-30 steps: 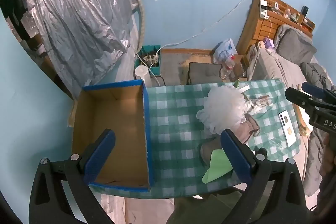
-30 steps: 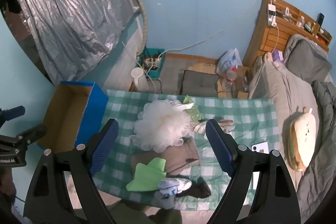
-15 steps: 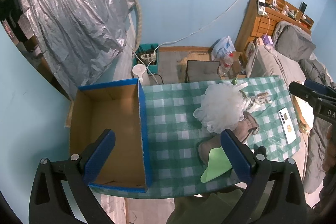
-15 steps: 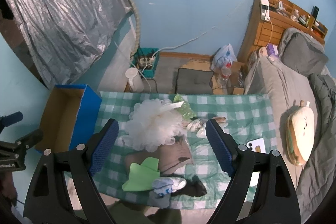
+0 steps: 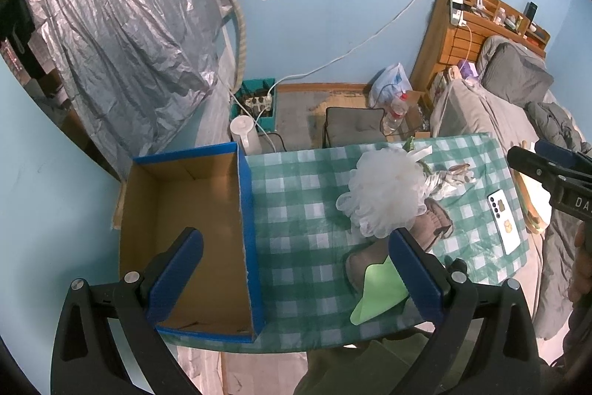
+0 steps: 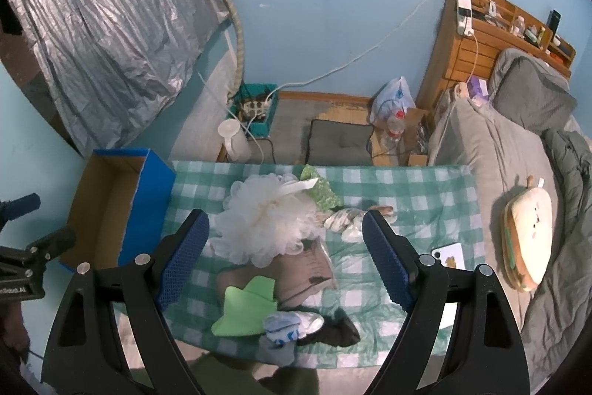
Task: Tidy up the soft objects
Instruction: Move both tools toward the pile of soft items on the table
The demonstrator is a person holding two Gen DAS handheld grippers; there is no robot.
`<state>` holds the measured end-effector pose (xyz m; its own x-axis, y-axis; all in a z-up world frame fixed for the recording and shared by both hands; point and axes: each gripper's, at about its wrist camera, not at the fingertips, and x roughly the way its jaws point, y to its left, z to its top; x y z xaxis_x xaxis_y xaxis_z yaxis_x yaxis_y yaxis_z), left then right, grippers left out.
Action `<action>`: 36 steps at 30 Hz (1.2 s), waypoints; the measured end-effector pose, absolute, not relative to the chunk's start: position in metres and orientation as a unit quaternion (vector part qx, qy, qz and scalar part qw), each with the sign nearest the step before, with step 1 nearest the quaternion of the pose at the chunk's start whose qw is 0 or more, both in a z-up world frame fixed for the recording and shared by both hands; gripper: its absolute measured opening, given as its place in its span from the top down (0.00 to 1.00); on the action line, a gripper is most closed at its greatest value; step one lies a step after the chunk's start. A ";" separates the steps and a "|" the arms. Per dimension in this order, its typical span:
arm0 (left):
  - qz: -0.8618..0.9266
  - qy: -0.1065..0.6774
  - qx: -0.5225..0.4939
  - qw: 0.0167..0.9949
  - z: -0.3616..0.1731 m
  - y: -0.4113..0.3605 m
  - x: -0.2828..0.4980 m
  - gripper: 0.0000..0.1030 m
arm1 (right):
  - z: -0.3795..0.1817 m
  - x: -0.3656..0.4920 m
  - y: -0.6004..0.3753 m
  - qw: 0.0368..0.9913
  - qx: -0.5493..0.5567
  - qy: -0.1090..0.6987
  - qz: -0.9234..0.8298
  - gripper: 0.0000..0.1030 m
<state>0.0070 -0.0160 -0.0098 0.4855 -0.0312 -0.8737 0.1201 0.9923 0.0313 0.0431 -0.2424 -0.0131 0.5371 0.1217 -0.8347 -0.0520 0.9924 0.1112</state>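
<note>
A white mesh bath pouf (image 6: 266, 219) lies on the green checked tablecloth (image 6: 414, 187), also in the left wrist view (image 5: 384, 195). Around it lie a brown cloth (image 6: 307, 269), a light green cloth (image 6: 248, 306), a white and blue sock (image 6: 290, 322), a dark sock (image 6: 338, 332), patterned socks (image 6: 344, 221) and a green patterned cloth (image 6: 322, 191). A blue cardboard box (image 5: 188, 232), open and empty, stands at the table's left end. My left gripper (image 5: 296, 273) is open high above the box's right wall. My right gripper (image 6: 286, 254) is open high above the pile.
A white phone (image 5: 503, 224) lies near the table's right end. A bed with a sandwich plush (image 6: 529, 228) stands to the right. Beyond the table are a grey cushion (image 6: 340, 143), a white kettle (image 6: 233, 139), a power strip box (image 6: 255, 110) and a silver curtain (image 6: 111, 24).
Both grippers have shifted slightly, so the table sits a little differently in each view. Both stay open and empty. Nothing on the table has moved.
</note>
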 end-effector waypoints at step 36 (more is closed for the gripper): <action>-0.050 0.512 0.043 0.857 -0.013 -0.026 0.010 0.02 | -0.019 0.042 -0.251 0.874 0.039 0.482 0.046 0.19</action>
